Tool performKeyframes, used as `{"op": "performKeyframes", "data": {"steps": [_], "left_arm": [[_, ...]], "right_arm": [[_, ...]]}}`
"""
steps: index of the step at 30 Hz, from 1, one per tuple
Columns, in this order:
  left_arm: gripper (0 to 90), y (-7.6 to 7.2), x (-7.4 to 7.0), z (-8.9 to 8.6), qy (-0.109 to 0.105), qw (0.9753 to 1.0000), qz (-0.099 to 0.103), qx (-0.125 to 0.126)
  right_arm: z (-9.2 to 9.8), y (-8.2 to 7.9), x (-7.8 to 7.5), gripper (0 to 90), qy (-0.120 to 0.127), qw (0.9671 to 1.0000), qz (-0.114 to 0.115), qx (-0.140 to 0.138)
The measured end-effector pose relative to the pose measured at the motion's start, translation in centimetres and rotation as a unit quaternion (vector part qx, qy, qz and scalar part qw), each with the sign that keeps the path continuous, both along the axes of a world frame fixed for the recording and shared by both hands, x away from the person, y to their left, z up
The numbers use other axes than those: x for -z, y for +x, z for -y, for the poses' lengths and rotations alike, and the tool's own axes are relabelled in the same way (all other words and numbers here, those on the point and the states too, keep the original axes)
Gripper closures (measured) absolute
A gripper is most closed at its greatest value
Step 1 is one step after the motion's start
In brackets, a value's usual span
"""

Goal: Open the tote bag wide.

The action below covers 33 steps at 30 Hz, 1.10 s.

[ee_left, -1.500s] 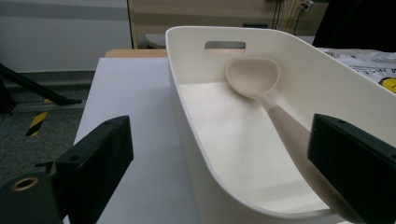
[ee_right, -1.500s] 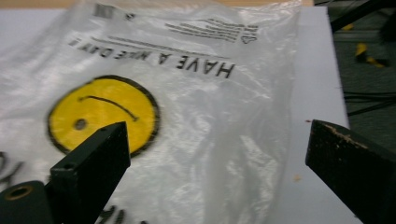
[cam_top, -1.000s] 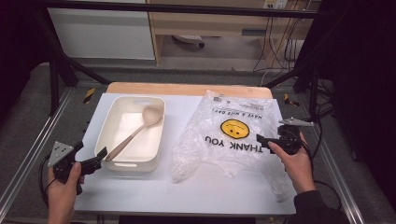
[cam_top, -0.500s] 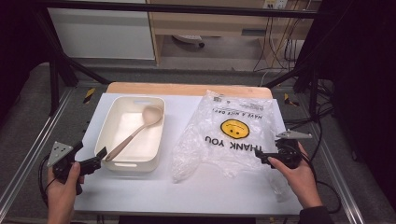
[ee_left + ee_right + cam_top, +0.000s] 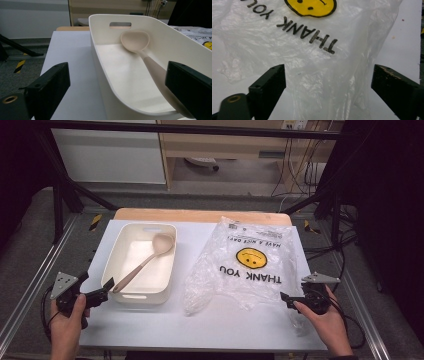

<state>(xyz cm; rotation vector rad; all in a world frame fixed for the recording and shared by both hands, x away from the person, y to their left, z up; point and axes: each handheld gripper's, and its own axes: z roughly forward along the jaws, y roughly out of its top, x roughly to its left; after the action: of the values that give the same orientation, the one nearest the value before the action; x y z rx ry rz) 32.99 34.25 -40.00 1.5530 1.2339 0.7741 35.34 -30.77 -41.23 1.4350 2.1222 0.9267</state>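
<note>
Holding both tools low at the near edge of the white table (image 5: 220,325), I had the left gripper (image 5: 102,292) at about seven o'clock of the high view and the right gripper (image 5: 286,297) at about five o'clock. The left one's jaws stood spread wide and empty, straddling the near corner of the cream tub (image 5: 150,27), with the butt of the wooden spoon's (image 5: 140,46) handle lying just inside the right-hand jaw in the left gripper view; I could not tell whether it touched. The right one's jaws were likewise spread, empty, hovering over the near corner of the clear plastic bag (image 5: 317,62), whose crumpled film ran between them without being pinched. Farther out, at ten o'clock, the spoon lay slantwise in the tub, bowl resting against the far wall below the handle slot. At one o'clock the bag lay flat on the table, just beside the tub, its yellow smiley (image 5: 251,257) and THANK YOU lettering printed upside down to me
</note>
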Motion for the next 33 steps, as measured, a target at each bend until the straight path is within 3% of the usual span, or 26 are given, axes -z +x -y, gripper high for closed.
{"op": "performKeyframes", "data": {"steps": [4, 13, 17, 20, 28, 33], "left_arm": [[5.6, 0.1, 0.0, 0.0, 0.0, 1.0, -0.002, 0.001], [5.6, 0.0, 0.0, 0.0, 0.002, 1.0, -0.003, 0.0], [5.6, 0.0, 0.0, 0.0, 0.003, 1.0, -0.003, 0.001], [5.6, 0.1, 0.1, 0.0, 0.004, 1.0, -0.004, 0.001], [5.6, 0.1, 0.1, 0.1, 0.007, 1.0, -0.004, 0.003], [5.6, 0.1, 0.1, 0.1, 0.007, 1.0, -0.004, 0.002]], "right_arm": [[1.1, -0.1, 1.3, 22.1, 0.008, 0.9997, -0.013, 0.017], [2.3, -0.3, 2.1, 35.6, 0.011, 0.999, -0.035, 0.027], [2.1, -0.7, 2.4, 47.0, 0.01, 0.9987, -0.047, 0.014], [2.0, -1.0, 2.8, 60.7, 0.014, 0.9981, -0.06, -0.003], [0.8, -1.5, 2.9, 73.0, 0.003, 0.9969, -0.072, -0.033], [-1.4, -1.9, 2.7, 75.4, -0.005, 0.9952, -0.081, -0.055]]}}
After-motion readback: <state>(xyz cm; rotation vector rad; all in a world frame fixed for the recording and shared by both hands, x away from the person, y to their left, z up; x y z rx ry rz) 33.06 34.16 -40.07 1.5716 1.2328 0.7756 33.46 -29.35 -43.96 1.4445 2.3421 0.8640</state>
